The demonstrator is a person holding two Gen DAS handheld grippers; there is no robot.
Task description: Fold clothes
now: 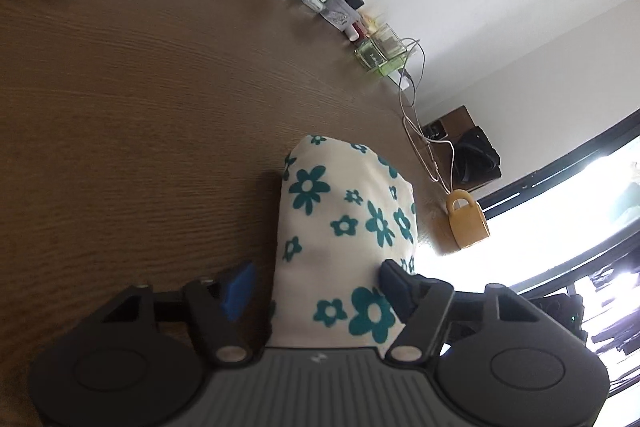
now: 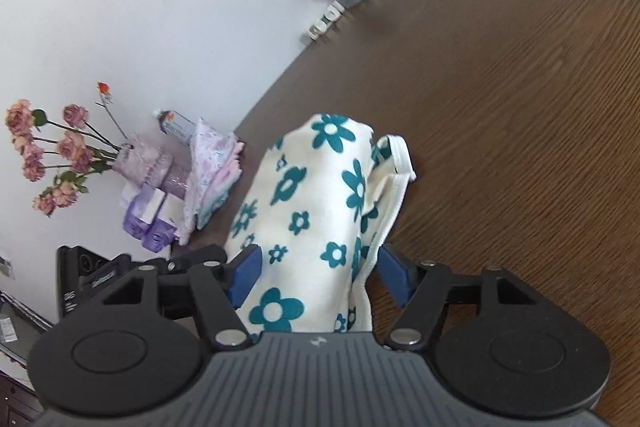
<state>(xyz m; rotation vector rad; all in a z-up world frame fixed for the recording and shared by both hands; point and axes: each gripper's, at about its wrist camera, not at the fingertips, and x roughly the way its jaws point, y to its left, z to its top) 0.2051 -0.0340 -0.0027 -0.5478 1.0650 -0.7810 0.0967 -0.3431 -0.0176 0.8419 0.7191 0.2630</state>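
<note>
Cream garment (image 1: 344,223) printed with teal flowers lies folded into a narrow bundle on the brown wood-grain worktop (image 1: 140,107), running forward between the fingers of both tools. The left hand-held gripper (image 1: 318,287) points low along the cloth, its blue pads apart, one on either side of the bundle; the right-side pad touches the fabric, the left-side one stands just clear. The right hand-held gripper (image 2: 320,273) is tilted the same way over the garment (image 2: 312,211), pads spread with the cloth between them, a hemmed edge (image 2: 400,163) hanging loose at the side. Neither is pinching the fabric. A stack of pink floral clothes (image 2: 212,167) sits by the wall beside dried roses (image 2: 52,151). Writing on the tube and purple boxes there is too small to read
</note>
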